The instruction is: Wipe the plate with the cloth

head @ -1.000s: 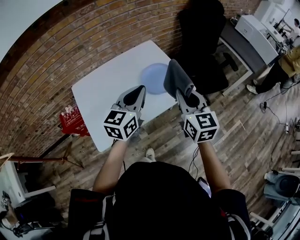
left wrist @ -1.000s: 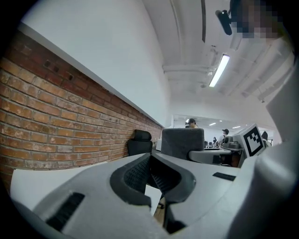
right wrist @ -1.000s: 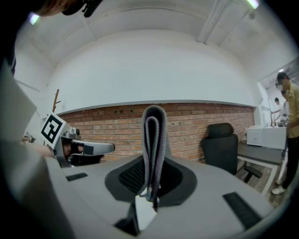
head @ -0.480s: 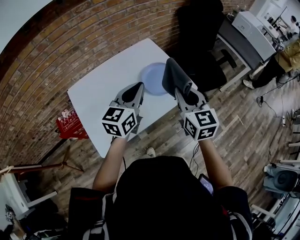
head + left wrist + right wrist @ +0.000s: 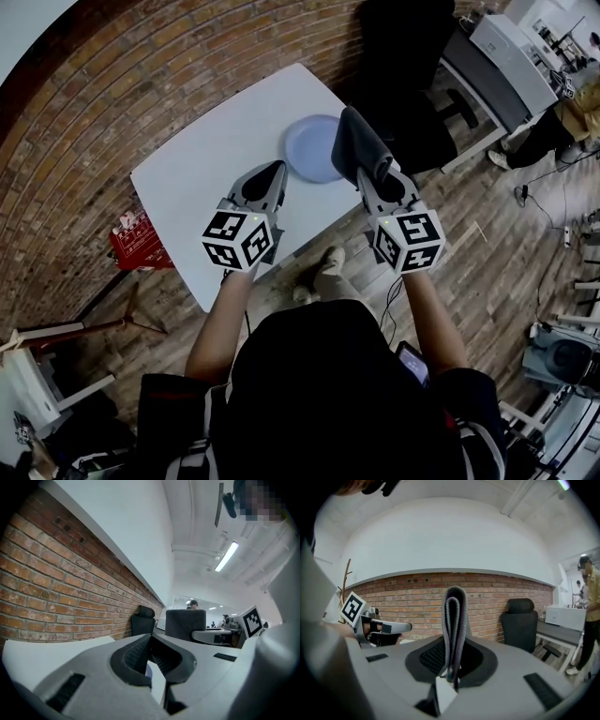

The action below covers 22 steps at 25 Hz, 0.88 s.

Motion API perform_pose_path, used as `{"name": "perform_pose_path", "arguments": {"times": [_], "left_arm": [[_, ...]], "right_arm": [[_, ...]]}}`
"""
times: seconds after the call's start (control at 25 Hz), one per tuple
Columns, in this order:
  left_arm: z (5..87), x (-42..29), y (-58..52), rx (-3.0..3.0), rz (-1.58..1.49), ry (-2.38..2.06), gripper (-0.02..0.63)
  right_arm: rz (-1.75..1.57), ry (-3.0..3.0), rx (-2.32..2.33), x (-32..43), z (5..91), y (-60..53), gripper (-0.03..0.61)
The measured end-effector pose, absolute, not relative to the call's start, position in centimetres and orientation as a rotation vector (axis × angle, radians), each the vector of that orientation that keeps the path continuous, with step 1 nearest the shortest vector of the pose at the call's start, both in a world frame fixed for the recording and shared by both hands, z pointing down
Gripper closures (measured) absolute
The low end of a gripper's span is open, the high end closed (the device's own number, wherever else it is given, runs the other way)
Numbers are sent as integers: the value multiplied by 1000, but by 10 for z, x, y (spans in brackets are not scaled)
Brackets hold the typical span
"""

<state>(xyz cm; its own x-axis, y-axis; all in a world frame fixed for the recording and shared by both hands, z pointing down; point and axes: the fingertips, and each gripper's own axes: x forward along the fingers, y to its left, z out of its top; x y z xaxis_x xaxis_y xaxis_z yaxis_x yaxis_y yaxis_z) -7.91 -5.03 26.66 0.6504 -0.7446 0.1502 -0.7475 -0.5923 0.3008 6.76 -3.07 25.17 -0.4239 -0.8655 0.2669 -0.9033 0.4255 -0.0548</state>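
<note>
A round blue plate lies on the white table, near its right end. My right gripper is shut on a folded grey cloth, which stands up from the jaws and overlaps the plate's right rim in the head view. My left gripper hovers just left of the plate, shut and empty, its dark ribbed pads meeting. In the left gripper view a sliver of the plate shows below the jaws. The left gripper also shows at the left of the right gripper view.
A black office chair stands just beyond the table's right end. A red crate sits on the floor by the table's left side. A desk with white equipment and a seated person are at the far right. A brick wall backs the table.
Both grippers have moved forward and slightly down toward the plate. The cloth has stayed clamped in the right gripper. The person's foot has stepped forward below the table edge.
</note>
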Motion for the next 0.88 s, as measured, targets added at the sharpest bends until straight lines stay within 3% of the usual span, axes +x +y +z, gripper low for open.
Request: {"name": "perform_pose_path", "arguments": {"times": [0.88], "left_arm": [[341, -58, -134, 2373, 123, -1256, 595]], "right_arm": [[412, -2464, 1404, 97, 320, -118, 526]]}}
